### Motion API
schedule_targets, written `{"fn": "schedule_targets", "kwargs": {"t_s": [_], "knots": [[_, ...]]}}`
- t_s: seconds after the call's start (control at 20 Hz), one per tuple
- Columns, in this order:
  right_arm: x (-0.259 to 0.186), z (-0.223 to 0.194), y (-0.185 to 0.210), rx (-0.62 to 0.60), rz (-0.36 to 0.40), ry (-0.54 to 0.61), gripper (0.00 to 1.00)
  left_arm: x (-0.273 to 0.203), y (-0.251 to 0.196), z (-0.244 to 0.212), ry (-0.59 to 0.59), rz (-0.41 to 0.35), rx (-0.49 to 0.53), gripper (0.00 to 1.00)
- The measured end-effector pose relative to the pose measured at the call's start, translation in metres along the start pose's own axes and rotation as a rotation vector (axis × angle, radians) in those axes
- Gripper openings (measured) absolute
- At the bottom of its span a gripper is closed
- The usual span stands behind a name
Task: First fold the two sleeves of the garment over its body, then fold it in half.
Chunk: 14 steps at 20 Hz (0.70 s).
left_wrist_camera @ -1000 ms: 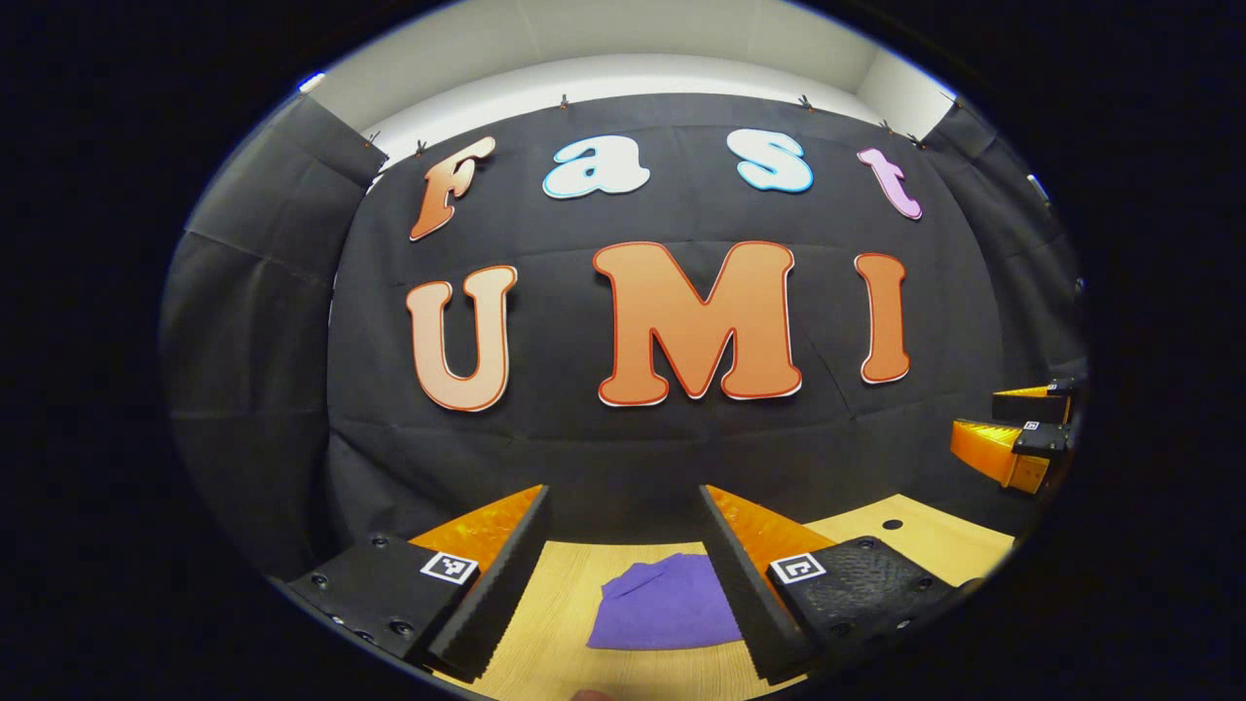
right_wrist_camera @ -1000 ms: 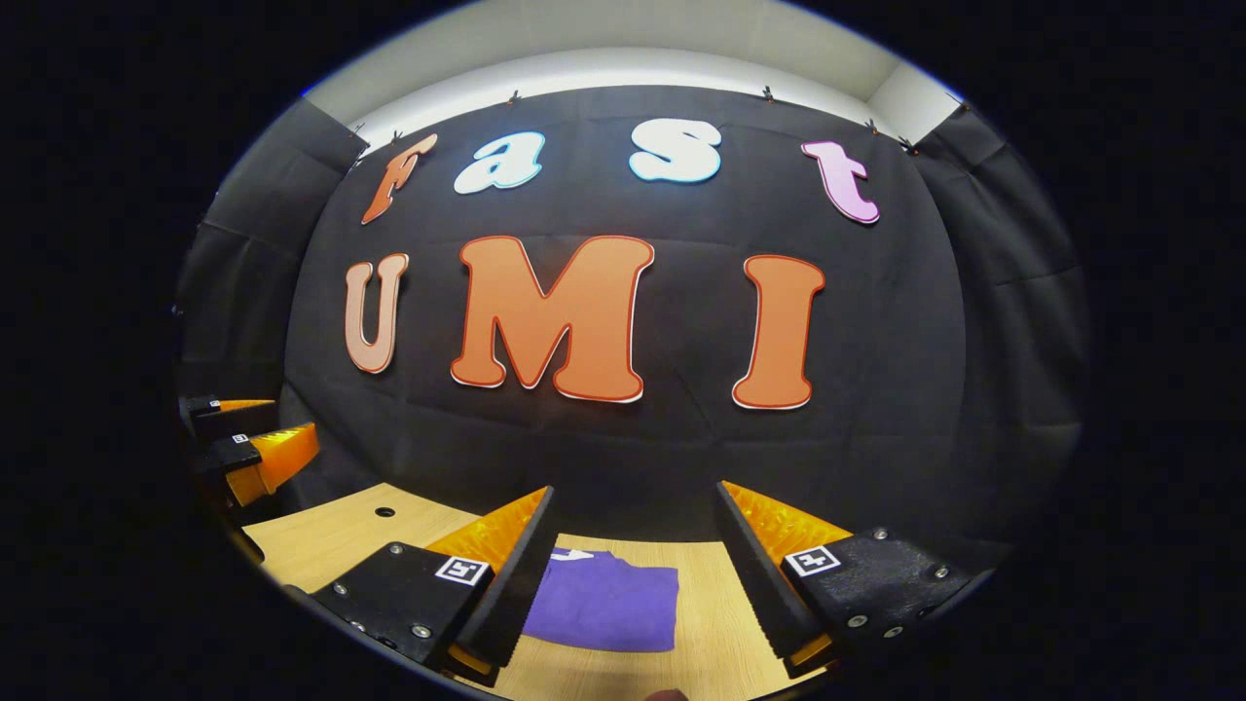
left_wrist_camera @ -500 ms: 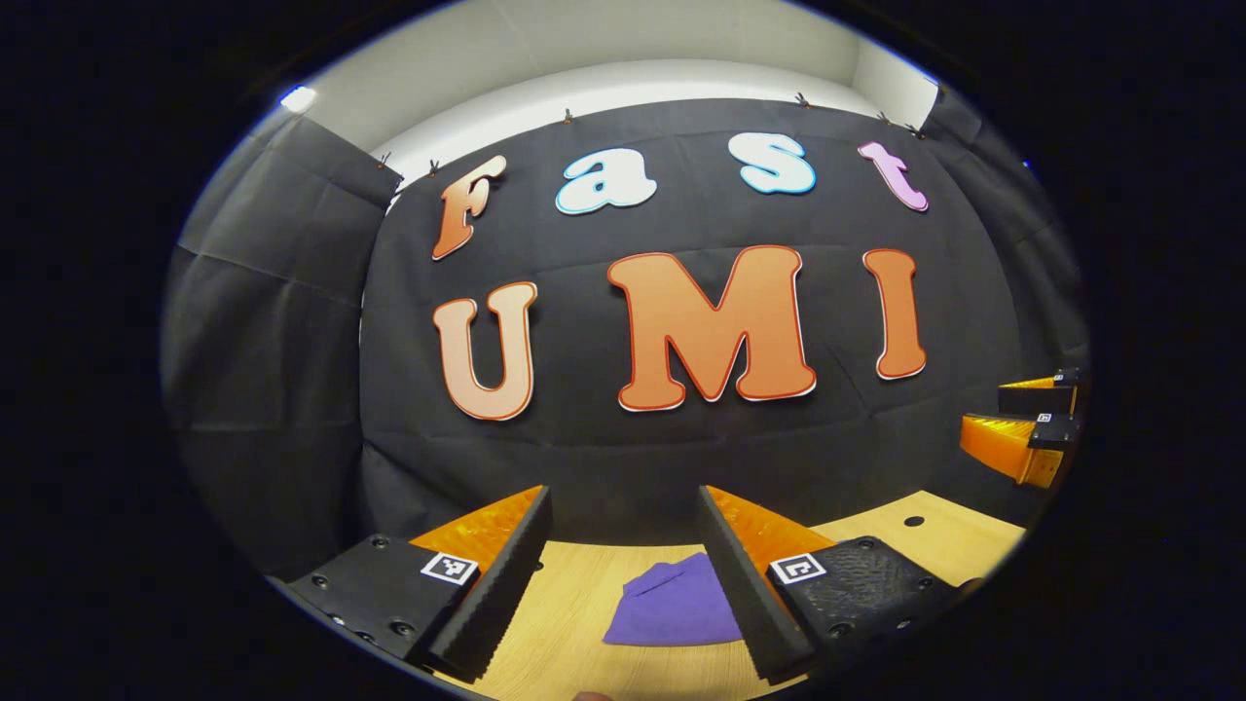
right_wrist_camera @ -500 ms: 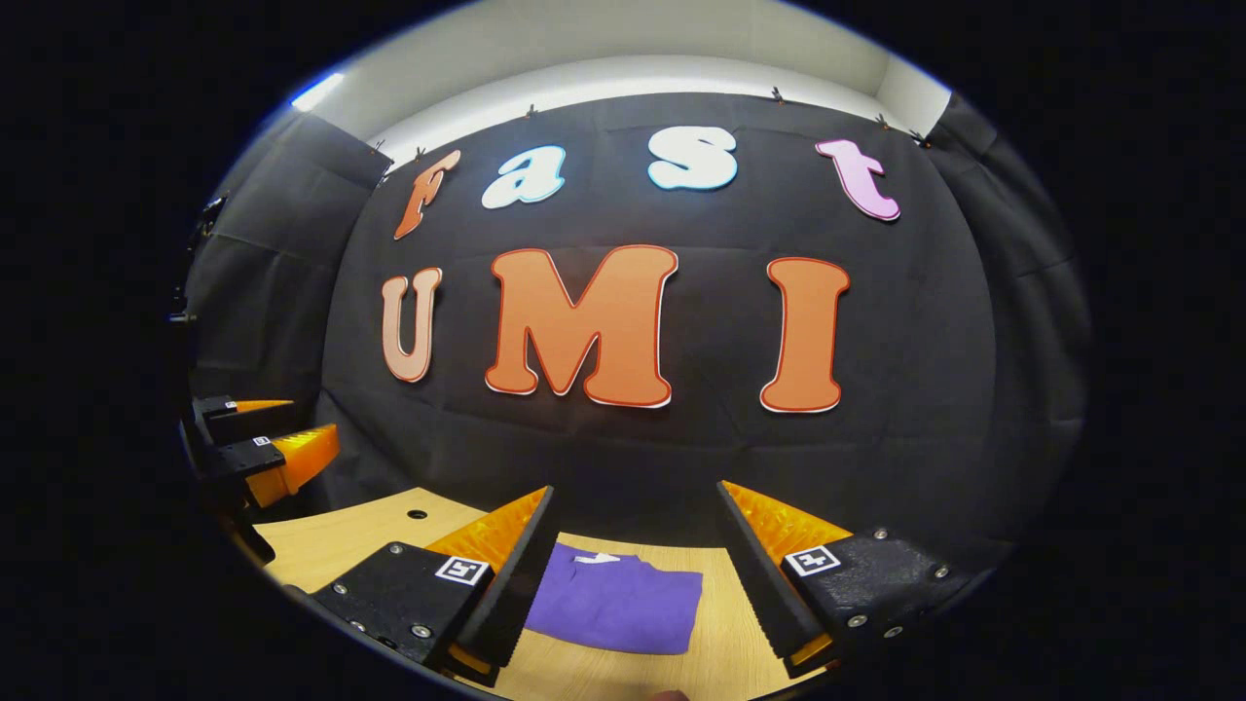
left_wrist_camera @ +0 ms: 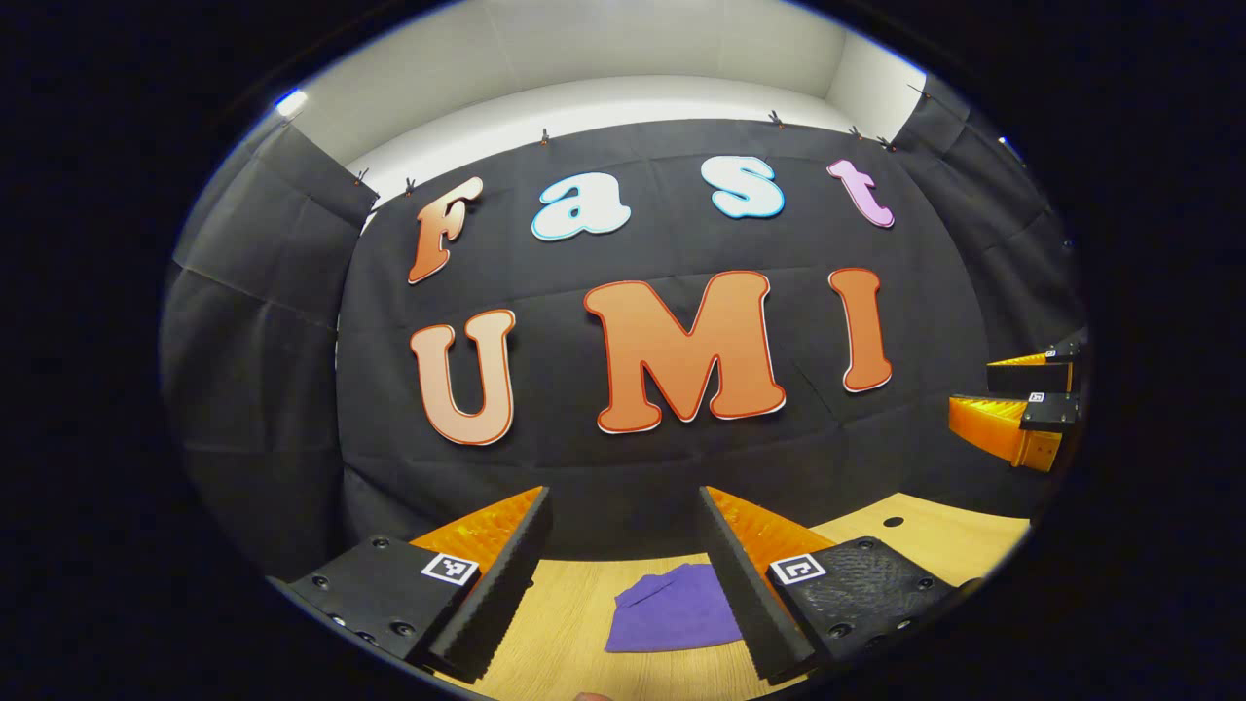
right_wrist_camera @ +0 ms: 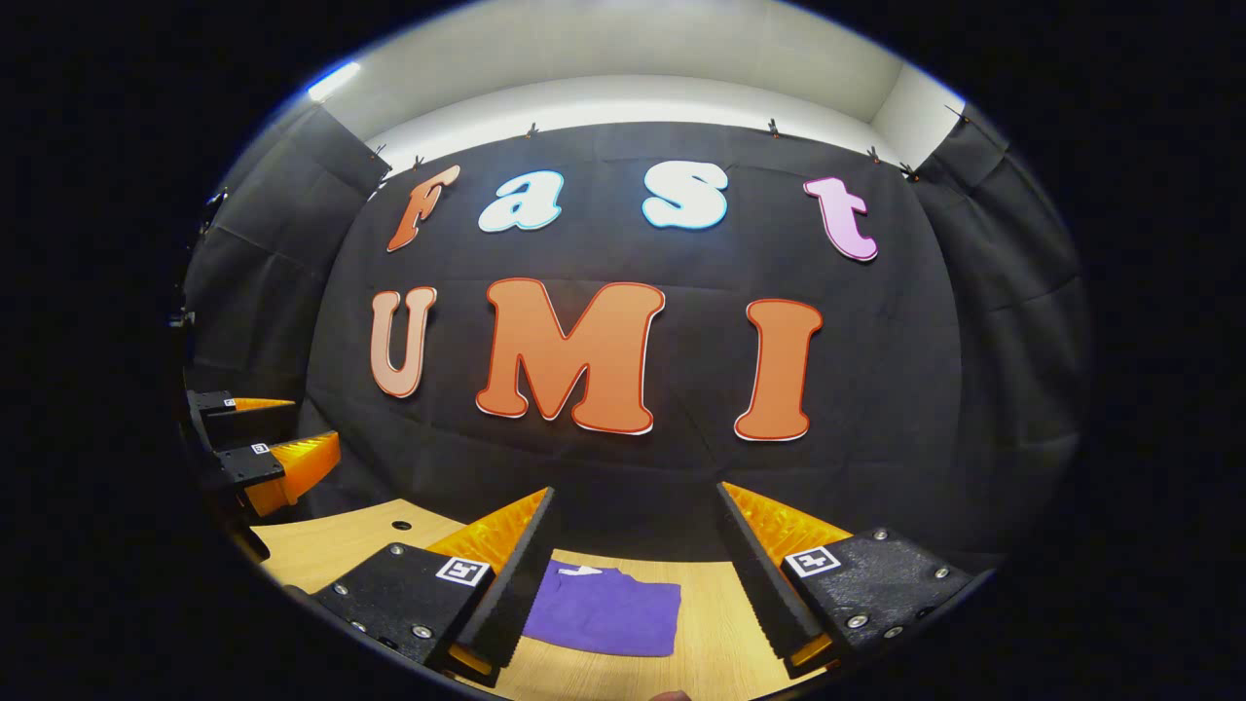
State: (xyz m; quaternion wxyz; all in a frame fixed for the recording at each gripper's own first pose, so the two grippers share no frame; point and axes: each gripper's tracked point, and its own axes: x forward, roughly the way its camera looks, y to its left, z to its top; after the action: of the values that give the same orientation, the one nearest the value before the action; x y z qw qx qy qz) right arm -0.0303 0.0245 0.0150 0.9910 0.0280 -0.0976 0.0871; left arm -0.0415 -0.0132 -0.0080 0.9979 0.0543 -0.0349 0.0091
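We find both tongs, left gripper [left_wrist_camera: 623,574] and right gripper [right_wrist_camera: 633,574], agape and empty; the garment [right_wrist_camera: 604,611] beyond them looks soft, light; grasp its edge.

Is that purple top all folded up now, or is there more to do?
It looks finished. The purple garment lies on the wooden table as a small, compact rectangle, with no sleeves sticking out, so the sleeve folds and the fold in half appear done. Nothing is in hand: the left tool and the right tool both hang open above the table, apart from the cloth. Nothing seems left, though the underside is hidden.
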Motion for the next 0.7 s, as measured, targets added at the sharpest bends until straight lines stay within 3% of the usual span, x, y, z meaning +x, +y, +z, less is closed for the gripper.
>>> {"fn": "schedule_targets", "kwargs": {"t_s": [0.2, 0.25, 0.7], "knots": [[-0.018, 0.017, 0.007, -0.026, 0.0, -0.02, 0.94, -0.006, 0.007, 0.008, -0.016, -0.014, 0.02, 0.93], [-0.02, 0.018, 0.007, -0.036, 0.001, -0.023, 1.0, -0.008, 0.006, 0.008, -0.016, -0.021, 0.019, 0.93], [-0.047, 0.025, 0.01, -0.061, 0.005, -0.012, 1.0, -0.017, 0.025, 0.015, -0.03, -0.043, 0.017, 0.93]]}}
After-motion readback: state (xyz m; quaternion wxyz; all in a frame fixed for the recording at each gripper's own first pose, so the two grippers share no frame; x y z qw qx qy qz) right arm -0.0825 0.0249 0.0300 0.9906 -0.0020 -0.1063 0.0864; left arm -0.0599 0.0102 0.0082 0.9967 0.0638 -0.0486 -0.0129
